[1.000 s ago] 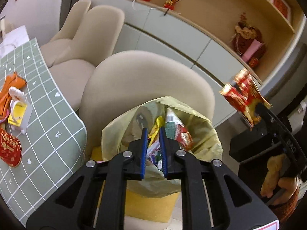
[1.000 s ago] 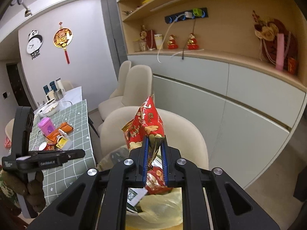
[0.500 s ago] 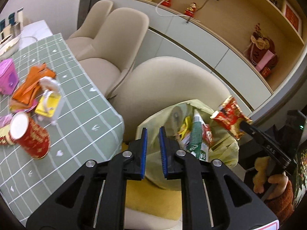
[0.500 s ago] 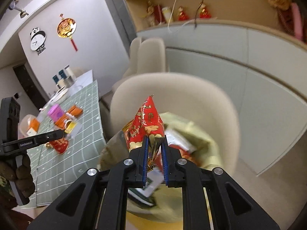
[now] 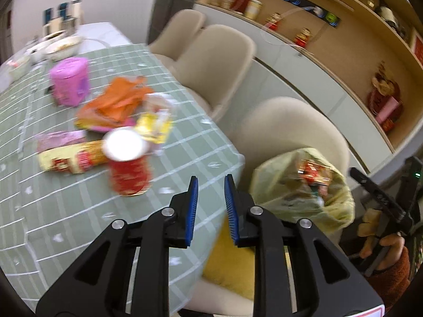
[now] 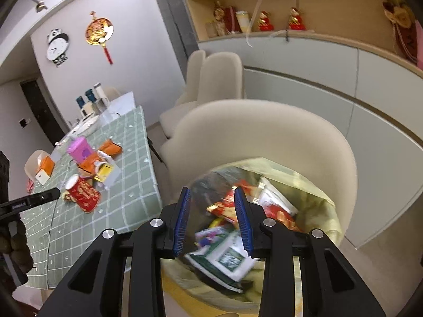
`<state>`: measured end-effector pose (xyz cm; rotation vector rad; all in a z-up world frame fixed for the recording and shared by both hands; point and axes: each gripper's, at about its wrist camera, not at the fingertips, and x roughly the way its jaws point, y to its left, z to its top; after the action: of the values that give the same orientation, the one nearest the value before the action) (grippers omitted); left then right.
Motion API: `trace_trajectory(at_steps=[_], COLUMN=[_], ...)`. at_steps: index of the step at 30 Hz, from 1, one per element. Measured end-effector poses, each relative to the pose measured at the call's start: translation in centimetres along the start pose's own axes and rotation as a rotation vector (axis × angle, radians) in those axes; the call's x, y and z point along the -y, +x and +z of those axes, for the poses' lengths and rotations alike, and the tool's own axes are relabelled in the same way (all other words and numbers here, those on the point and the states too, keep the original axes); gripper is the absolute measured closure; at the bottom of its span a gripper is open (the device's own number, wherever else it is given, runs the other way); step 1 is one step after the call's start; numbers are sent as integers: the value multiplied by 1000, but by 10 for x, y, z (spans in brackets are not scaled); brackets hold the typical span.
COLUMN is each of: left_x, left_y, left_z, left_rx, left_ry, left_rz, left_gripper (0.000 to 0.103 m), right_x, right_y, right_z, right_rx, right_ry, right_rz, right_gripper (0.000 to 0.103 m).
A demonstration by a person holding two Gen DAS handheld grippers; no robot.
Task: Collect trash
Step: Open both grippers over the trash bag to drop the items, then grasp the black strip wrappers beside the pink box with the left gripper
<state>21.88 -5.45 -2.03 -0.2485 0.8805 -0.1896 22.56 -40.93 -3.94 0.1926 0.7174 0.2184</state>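
Observation:
A yellow trash bag (image 6: 327, 206) full of wrappers sits on a beige chair; it also shows in the left wrist view (image 5: 341, 203). The red snack wrapper (image 6: 224, 207) lies inside it, also seen in the left wrist view (image 5: 313, 171). My right gripper (image 6: 212, 219) is open and empty just above the bag. My left gripper (image 5: 208, 208) is open and empty, over the edge of the green checked table (image 5: 66, 211). On the table lie a red paper cup (image 5: 127, 163), a yellow wrapper (image 5: 66, 158), orange wrappers (image 5: 116, 105) and a pink tub (image 5: 70, 80).
Beige chairs (image 5: 216, 60) stand along the table's right side. A white cabinet with shelves (image 6: 330, 79) runs behind. Bowls and containers (image 5: 60, 45) sit at the table's far end. A yellow cushion (image 5: 230, 264) lies under the bag.
My right gripper opened and the red snack wrapper dropped into the bag. My left gripper swung left toward the table and opened a little.

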Motion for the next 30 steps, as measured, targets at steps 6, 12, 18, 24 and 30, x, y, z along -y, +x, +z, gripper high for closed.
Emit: trace_trajectory(at_steps=[6,12,18,24,30], left_x=[-71,-144,-210,-251,-297], left_y=[-32,-55,-55,-45,-8], left_z=[-11,-17,-11,31,92], left_rx=[52,94,83,131,91], left_ry=[-123,-213,-206,-6,210], left_rz=[105,159,128,71,42], left_gripper=[72,65,58,51,48], right_x=[-38,-94,-165,-224,-278], right_y=[0,9,25,44,68], right_z=[4,5,3,5,9], right_rx=[52,75,20,-4,-33], right_ry=[-21,-80,-152,-166,-190], right_rz=[85,146,132,101,67], right_gripper=[66,52,52,52,52])
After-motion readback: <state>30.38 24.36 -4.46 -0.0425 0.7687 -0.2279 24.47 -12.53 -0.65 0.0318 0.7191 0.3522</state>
